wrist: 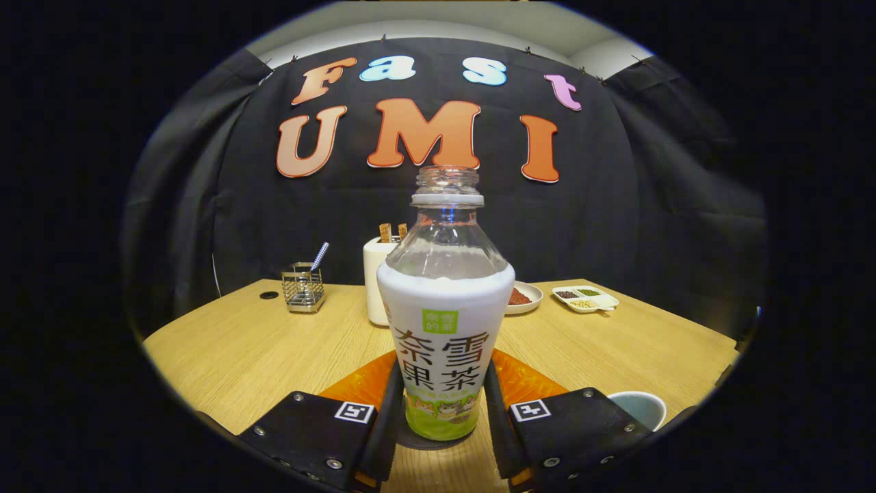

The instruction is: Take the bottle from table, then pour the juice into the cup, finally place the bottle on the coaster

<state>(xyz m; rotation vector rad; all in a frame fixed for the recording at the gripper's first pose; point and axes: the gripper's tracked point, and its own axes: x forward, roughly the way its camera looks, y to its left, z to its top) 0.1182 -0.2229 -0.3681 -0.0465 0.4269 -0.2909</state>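
Note:
A clear bottle (445, 329) with a white and green label and no cap stands upright between my fingers. Its base rests on a dark round coaster (419, 444), which lies on an orange mat (356, 387). My gripper (443, 394) is shut on the bottle, with both fingers (391, 404) pressed against the lower label from either side. A pale cup (640, 407) sits on the table just right of my right finger.
Beyond the bottle on the wooden table (226, 349) stand a white holder (376, 281) with brown sticks, a wire caddy (303, 287) with a straw, a plate (523, 298) of red grains and a divided white dish (586, 298).

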